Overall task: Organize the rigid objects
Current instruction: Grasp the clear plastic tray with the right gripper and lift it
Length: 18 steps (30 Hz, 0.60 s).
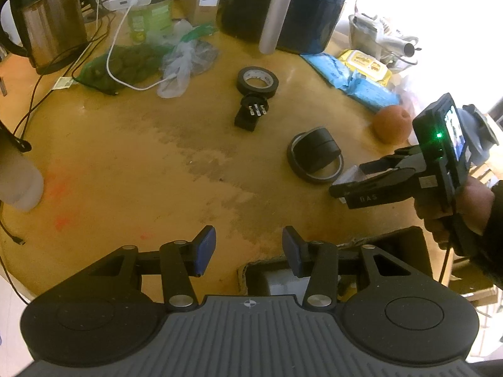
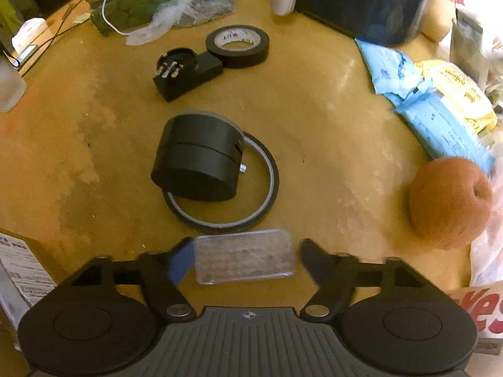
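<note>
Four loose hard items on worktop, none sorted yet: tape roll, black plug block, black round case resting on thin ring, clear plastic case. Right gripper straddling clear plastic case, left pad about touching, right pad apart, no firm pinch yet. Left gripper half spread, empty, over worktop edge above box. Barely started; everything left to place.

light: warm, dim | glare: blown-out upper right | edges: fisheye-bent | slight blur
</note>
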Motion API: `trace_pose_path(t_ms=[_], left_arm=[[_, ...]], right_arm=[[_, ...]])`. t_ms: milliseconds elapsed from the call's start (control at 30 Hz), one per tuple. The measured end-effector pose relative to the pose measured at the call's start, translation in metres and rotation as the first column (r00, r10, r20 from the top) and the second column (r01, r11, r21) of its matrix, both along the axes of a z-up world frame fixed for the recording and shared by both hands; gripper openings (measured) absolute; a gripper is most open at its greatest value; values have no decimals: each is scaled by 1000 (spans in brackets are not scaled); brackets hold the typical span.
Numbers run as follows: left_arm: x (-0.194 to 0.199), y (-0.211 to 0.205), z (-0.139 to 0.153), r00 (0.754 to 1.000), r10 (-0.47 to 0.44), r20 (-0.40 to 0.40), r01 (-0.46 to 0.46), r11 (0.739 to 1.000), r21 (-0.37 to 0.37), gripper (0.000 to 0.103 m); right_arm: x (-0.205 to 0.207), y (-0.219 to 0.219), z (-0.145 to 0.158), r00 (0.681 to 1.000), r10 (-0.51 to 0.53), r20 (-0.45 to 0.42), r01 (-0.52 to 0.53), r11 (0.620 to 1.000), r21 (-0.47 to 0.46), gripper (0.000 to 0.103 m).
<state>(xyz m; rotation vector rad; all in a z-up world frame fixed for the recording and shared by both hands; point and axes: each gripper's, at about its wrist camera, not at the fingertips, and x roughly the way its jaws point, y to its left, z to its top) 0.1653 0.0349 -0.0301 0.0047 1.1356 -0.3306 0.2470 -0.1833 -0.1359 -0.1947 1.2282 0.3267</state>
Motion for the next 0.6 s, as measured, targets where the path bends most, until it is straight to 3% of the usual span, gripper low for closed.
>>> trace_pose_path(t_ms=[267,600], left_arm=[[10,-16,1,998,-57,25,57,998,10,46],[27,-47,1,981,-179,74,178,984,18,46]], right_arm=[[-9,-6,15,999,-33,16,33,999,34,70],[-37,-24,53,986,-158,55,151,982,111,70]])
